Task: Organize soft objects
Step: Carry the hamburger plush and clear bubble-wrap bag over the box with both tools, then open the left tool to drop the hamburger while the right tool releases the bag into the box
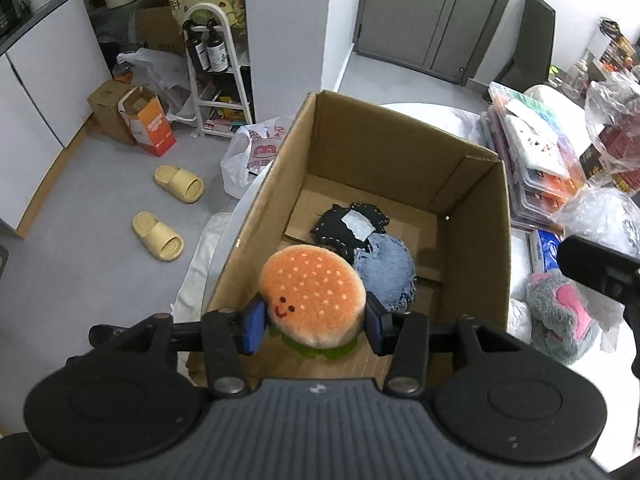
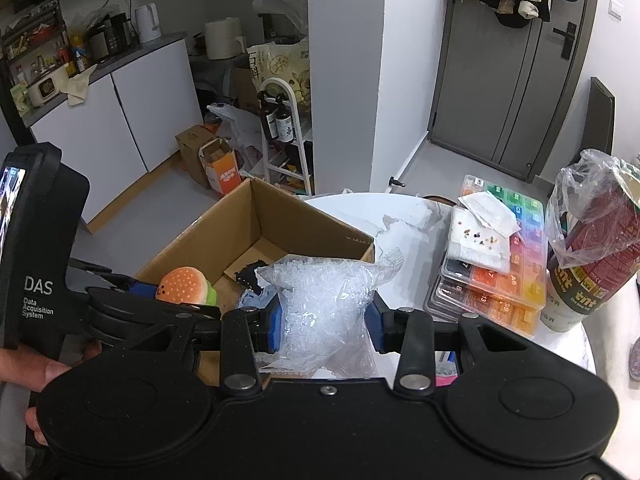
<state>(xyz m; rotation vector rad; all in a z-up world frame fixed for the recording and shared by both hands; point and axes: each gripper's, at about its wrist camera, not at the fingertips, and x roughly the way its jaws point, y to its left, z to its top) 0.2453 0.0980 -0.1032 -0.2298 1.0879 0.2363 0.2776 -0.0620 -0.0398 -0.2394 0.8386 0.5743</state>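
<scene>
My left gripper (image 1: 314, 318) is shut on a plush hamburger (image 1: 312, 300) and holds it over the near end of an open cardboard box (image 1: 472, 200). In the box lie a black fuzzy item (image 1: 352, 226) and a blue fuzzy item (image 1: 388, 272). My right gripper (image 2: 326, 320) is shut on a clear bubble-wrap bag (image 2: 324, 300), just right of the box (image 2: 256, 216). The hamburger (image 2: 186, 284) shows in the right wrist view too. A grey and pink plush (image 1: 560, 320) lies on the table right of the box.
The box sits on a white round table (image 2: 400, 208). Stacked bead organiser cases (image 2: 500, 256) and a bagged red canister (image 2: 592, 248) stand at right. Yellow slippers (image 1: 168, 208), small boxes and a white rack (image 1: 216, 72) are on the floor left.
</scene>
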